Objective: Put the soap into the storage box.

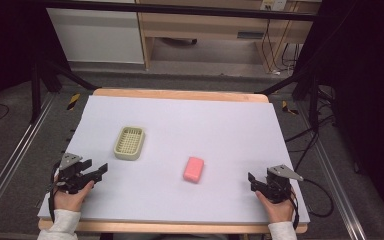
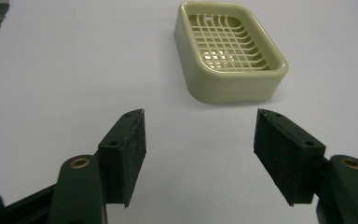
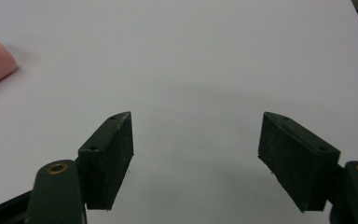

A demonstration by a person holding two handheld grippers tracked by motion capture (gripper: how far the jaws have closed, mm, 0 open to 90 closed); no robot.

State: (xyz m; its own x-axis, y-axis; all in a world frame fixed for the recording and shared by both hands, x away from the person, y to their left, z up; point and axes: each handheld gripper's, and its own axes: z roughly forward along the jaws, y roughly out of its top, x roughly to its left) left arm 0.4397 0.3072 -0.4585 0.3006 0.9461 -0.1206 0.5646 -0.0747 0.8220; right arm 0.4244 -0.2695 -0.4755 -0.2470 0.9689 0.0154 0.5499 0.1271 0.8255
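High view: both grippers, left gripper (image 1: 100, 170) and right gripper (image 1: 252, 180), rest with jaws apart, holding nothing. The smooth pink soap bar (image 1: 194, 169) lies near the pale green plastic soap dish (image 1: 129, 142), and it might slip if pinched hard.

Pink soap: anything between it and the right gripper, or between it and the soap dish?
Nothing visible. The pink soap lies alone on bare white table left of the open right gripper. The stretch from it to the empty soap dish is also bare. The left gripper sits below that line.
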